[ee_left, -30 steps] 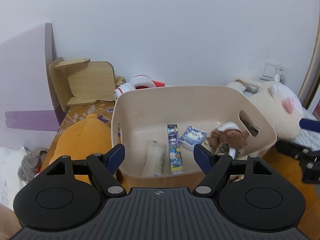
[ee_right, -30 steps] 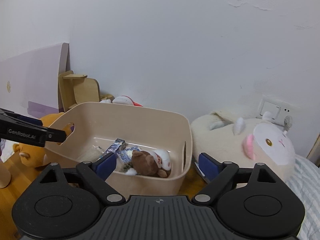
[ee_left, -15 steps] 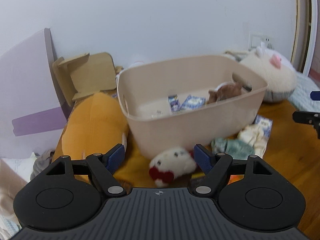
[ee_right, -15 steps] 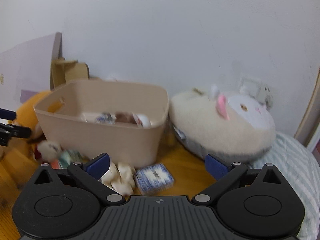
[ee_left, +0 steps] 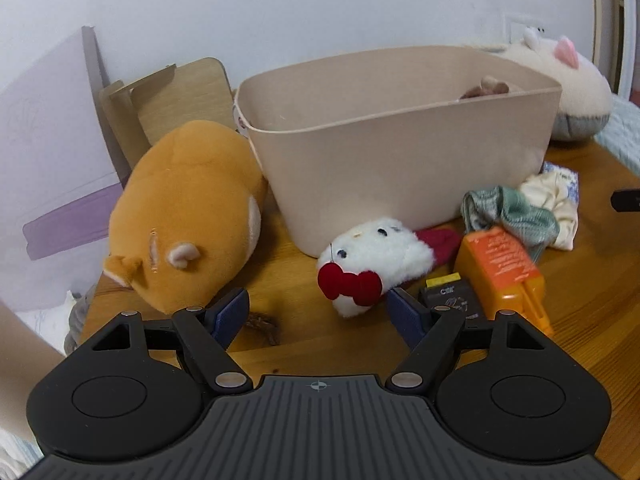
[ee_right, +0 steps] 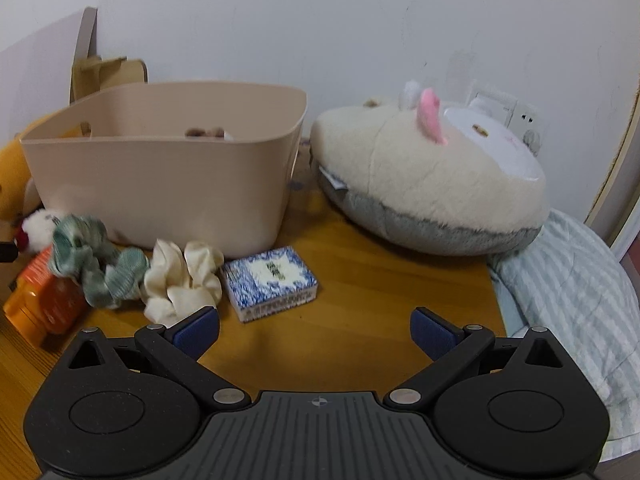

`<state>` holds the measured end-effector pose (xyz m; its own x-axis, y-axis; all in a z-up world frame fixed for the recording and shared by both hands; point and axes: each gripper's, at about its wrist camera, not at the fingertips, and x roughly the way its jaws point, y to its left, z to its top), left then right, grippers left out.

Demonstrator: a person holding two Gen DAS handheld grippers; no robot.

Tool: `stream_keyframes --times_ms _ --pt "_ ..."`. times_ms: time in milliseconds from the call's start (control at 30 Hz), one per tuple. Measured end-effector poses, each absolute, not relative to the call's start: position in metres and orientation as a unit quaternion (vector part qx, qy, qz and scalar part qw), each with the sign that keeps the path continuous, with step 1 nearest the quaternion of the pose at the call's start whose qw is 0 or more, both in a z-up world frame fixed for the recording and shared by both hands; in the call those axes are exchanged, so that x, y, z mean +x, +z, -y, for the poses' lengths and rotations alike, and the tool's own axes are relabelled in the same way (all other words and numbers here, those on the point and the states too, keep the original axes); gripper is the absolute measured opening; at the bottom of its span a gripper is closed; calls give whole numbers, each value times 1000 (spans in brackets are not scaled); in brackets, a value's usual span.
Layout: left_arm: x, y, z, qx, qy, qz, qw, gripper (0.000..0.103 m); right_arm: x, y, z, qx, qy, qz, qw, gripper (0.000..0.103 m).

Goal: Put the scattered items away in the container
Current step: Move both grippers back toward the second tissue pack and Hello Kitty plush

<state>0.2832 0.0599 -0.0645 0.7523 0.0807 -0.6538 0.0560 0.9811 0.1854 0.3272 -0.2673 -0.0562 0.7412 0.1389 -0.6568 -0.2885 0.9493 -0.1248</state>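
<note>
A beige bin (ee_left: 400,148) stands on the wooden table; it also shows in the right wrist view (ee_right: 160,168). A brown plush top peeks over its rim. In front of it lie a white plush with a red bow (ee_left: 372,260), an orange bottle (ee_left: 504,276), a small black box (ee_left: 452,300), a green scrunchie (ee_right: 92,264), a cream scrunchie (ee_right: 184,276) and a blue patterned box (ee_right: 270,282). My left gripper (ee_left: 318,314) is open and empty, just short of the white plush. My right gripper (ee_right: 314,330) is open and empty, just short of the blue box.
A large orange plush (ee_left: 188,208) lies left of the bin, with a wooden stand (ee_left: 168,100) and a purple board (ee_left: 48,140) behind. A big cream plush (ee_right: 432,184) lies right of the bin. A striped pillow (ee_right: 568,296) is at the table's right edge.
Both grippers have pulled back and dropped from above the bin to table level. The scattered items in front of the bin have come into view. Both stay open.
</note>
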Motion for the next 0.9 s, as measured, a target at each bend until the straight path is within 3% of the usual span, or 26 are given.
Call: stream_keyframes --times_ms 533,900 --pt "315 -91 -62 103 -22 -358 928 79 356 -84 246 -175 141 -344 912 103" --pt "334 -98 -69 65 -66 -359 929 84 382 -95 249 -144 158 -350 912 103"
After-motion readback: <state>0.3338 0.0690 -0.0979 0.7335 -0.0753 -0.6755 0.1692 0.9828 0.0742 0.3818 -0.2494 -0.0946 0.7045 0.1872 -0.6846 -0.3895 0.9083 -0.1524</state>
